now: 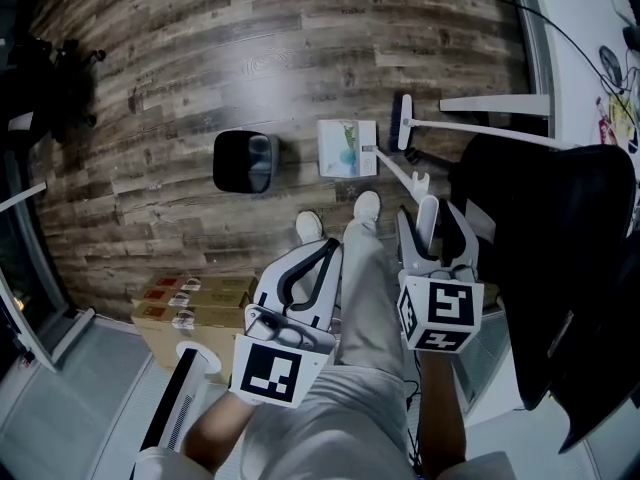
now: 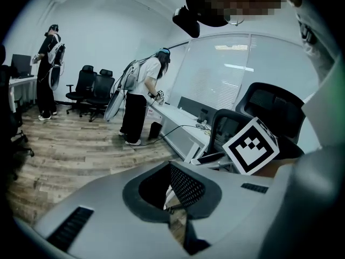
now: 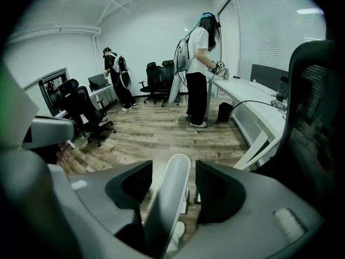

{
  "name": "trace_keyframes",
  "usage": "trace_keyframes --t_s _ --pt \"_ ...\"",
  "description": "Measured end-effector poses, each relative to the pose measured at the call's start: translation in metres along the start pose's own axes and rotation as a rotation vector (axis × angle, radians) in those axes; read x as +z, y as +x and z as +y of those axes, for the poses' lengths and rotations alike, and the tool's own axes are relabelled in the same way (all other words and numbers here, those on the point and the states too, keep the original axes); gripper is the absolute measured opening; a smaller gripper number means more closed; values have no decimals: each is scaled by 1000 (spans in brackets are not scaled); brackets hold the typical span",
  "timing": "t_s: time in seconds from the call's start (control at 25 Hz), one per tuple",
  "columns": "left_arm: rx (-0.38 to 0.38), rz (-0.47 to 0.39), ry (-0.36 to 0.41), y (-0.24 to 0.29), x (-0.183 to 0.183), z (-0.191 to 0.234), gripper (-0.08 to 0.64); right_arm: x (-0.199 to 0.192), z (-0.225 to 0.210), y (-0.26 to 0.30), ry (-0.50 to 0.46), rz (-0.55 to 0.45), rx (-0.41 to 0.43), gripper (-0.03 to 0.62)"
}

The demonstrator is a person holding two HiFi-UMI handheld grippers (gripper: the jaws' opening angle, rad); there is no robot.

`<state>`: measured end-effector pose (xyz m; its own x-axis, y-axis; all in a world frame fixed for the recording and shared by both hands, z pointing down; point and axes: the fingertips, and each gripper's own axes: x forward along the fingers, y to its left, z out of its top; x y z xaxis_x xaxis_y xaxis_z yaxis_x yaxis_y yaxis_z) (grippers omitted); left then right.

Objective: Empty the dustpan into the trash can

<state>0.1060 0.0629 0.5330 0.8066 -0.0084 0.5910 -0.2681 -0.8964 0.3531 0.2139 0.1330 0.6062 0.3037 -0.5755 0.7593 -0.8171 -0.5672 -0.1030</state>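
A black trash can [image 1: 245,161] stands on the wood floor. To its right lies the white dustpan [image 1: 347,148] with litter in it, and its long handle [image 1: 405,176] rises toward me. My right gripper [image 1: 437,218] is open around the top of that handle. In the right gripper view the pale handle [image 3: 170,198] stands between the jaws [image 3: 172,171] with a gap on each side. My left gripper [image 1: 318,258] hangs over my left leg with its tips together and nothing in it. It shows in its own view too [image 2: 168,169].
A broom [image 1: 402,121] lies right of the dustpan, its white stick running right. A black office chair [image 1: 560,228] crowds the right side under a white desk [image 1: 590,28]. Cardboard boxes [image 1: 190,298] sit at lower left. Two people [image 3: 199,63] work farther off.
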Motion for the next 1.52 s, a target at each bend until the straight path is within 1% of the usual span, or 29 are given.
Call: trace_keyframes --t_s 0.12,0.28,0.32,0.36,0.52,0.68,0.84,1.0,1.16,1.32,1.52 --pt "1 9 1 5 -5 1 6 -10 -5 10 5 34 -25 247" --pt "-4 13 1 8 -10 0 6 -17 -7 16 43 47 -29 245" --pt "-4 13 0 8 -11 -1 6 -18 -8 17 52 47 -34 226" --pt "-4 14 0 8 -11 -2 6 -18 -10 17 66 44 -43 173" --pt "-8 18 1 7 -12 -4 6 -19 -22 14 131 26 -104 131" --pt "-10 12 9 6 -13 -8 6 -22 -27 10 158 4 -133 118" --pt "-9 5 19 3 -16 -11 6 -26 -26 5 149 -12 -136 117" --pt "2 9 3 -3 -20 -9 6 -26 -18 -2 131 -24 -127 117" --pt "4 -4 -12 -9 -21 -9 6 -22 -10 -12 109 -45 -123 117" --pt "4 -14 7 -17 -17 -9 6 -13 0 -24 94 -75 -103 117" --pt "7 -34 5 -30 -10 -4 6 4 16 -44 58 -110 -82 117"
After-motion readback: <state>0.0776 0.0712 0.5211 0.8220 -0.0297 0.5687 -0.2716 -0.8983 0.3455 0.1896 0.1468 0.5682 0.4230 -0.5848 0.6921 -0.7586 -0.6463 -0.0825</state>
